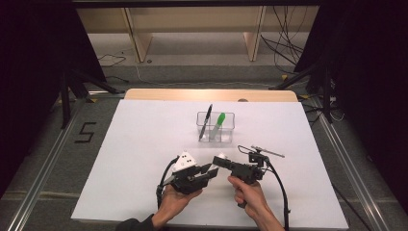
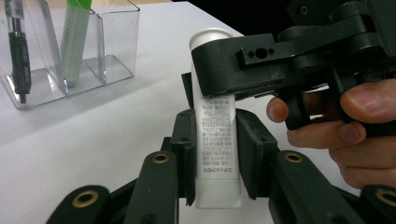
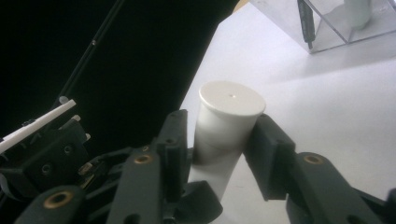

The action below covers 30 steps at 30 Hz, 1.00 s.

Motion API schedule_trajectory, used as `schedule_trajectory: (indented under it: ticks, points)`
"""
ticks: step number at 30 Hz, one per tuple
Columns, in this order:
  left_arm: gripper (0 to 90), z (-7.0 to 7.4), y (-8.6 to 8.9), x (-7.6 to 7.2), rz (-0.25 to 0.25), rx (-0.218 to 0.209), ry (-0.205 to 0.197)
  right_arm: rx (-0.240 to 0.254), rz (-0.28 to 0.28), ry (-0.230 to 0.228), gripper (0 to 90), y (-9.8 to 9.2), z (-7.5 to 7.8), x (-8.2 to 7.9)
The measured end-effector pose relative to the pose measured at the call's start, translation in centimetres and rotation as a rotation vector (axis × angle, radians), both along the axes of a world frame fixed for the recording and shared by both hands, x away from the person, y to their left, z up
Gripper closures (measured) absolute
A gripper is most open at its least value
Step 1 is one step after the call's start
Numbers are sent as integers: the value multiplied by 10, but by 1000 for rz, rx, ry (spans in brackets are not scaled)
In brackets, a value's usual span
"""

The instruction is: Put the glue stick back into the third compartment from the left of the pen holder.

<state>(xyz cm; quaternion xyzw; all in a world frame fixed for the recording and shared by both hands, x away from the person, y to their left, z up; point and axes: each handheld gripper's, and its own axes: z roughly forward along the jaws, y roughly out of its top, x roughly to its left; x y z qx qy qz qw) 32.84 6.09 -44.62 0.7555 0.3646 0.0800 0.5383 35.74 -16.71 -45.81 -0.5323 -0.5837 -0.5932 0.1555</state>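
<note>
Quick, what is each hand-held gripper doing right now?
Left hand-held gripper: closed on the lower body of the white tube.
Right hand-held gripper: closed on the tube's cap.

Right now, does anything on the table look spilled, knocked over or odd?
Nothing stands out. The clear organizer stands upright with a black pen and green marker inside. The left claw grips a white tube, the right claw its cap end.

Overhead view faces forward; gripper views closely share the white tube (image 2: 216,140).
</note>
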Motion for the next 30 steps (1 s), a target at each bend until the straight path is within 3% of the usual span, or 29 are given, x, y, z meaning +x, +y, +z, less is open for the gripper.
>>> schedule_trajectory:
  ticks: [11,14,16,24,27,30]
  points:
    - [689,-1,1,1,-24,-25,5,-2,-6,-19,676,-1,2,-2]
    - [530,0,0,2,-50,-14,19,-17,-14,-31,677,-2,3,-2]
    - [471,-1,0,2,-65,-17,22,-31,-20,-40,677,-3,4,-2]
    - [329,-1,11,8,-85,-19,24,-117,-49,-133,677,-8,13,-3]
    - [296,-2,18,10,-74,10,6,-161,-65,-177,677,-11,19,-2]
    - [276,-3,25,12,-69,30,-4,-163,-83,-195,677,-16,23,2]
